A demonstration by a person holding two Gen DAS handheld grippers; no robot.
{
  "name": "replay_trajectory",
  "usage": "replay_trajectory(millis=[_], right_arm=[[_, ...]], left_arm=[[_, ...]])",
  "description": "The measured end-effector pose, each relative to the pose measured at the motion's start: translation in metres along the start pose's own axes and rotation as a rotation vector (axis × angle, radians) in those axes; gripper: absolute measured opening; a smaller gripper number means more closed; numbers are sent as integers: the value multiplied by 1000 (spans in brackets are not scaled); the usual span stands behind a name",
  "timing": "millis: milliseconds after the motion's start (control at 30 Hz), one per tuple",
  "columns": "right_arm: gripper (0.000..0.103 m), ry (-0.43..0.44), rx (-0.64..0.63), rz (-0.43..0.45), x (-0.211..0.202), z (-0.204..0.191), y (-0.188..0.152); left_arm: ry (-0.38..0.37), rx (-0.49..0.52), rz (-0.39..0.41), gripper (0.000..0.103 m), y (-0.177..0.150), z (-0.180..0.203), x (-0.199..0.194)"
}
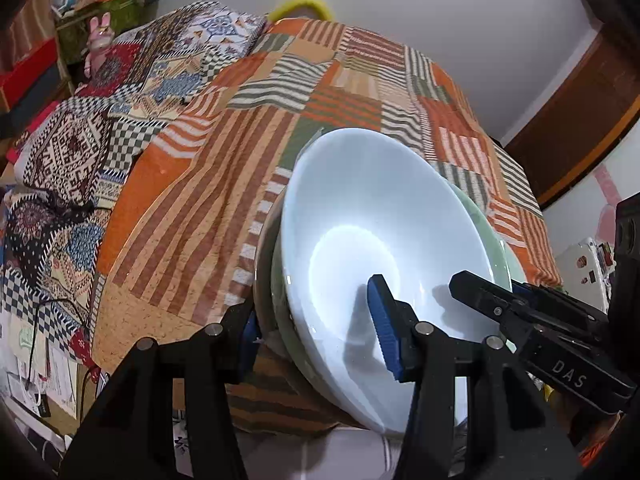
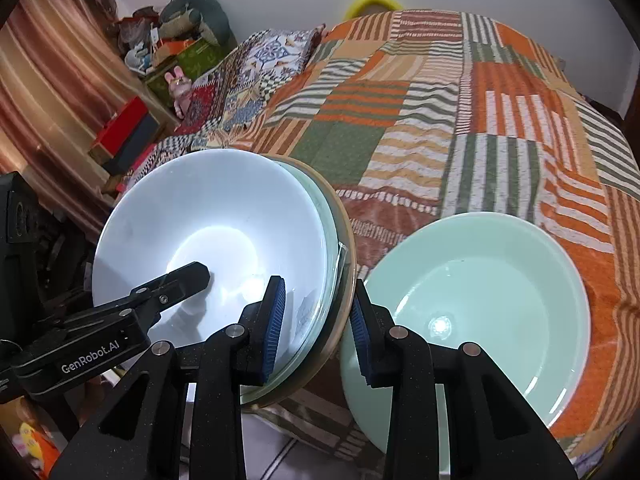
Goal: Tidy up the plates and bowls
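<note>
A stack of dishes with a white bowl [image 1: 372,216] on top is lifted and tilted above the bed's front edge. Beneath the bowl sit a pale green plate [image 1: 486,224] and a tan-rimmed plate. My left gripper [image 1: 316,332] is shut on the stack's left rim, one finger inside the bowl. My right gripper [image 2: 316,320] is shut on the stack's right rim [image 2: 340,248], one pad inside the white bowl [image 2: 208,220]. The right gripper's finger [image 1: 480,292] shows in the left wrist view. A separate pale green bowl [image 2: 480,292] rests on the bedspread to the right.
The bed is covered by an orange, green and white striped patchwork spread [image 2: 440,112], with a patterned quilt [image 1: 72,152] at its left. Shelves with boxes and a pink rabbit toy [image 2: 178,88] stand left. A wooden door [image 1: 580,120] is at the right.
</note>
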State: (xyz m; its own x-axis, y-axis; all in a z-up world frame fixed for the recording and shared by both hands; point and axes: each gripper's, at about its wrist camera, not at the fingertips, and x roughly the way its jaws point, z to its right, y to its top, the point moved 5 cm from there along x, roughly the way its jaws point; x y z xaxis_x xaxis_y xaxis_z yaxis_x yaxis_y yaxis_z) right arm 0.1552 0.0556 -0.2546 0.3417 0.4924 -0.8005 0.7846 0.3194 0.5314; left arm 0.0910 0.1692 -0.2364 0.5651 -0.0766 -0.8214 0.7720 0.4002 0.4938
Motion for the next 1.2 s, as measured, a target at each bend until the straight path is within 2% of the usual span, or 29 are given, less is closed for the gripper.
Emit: replay_trajectory(millis=[367, 800, 1200], right_arm=[[29, -26, 64, 63, -35, 28, -3], [29, -67, 135, 112, -69, 66, -17], [29, -106, 197, 120, -85, 99, -29]], left_arm=[[-47, 86, 25, 50, 4, 47, -11], [-101, 174, -6, 50, 0, 100, -2], [-133, 232, -51, 50, -7, 135, 17]])
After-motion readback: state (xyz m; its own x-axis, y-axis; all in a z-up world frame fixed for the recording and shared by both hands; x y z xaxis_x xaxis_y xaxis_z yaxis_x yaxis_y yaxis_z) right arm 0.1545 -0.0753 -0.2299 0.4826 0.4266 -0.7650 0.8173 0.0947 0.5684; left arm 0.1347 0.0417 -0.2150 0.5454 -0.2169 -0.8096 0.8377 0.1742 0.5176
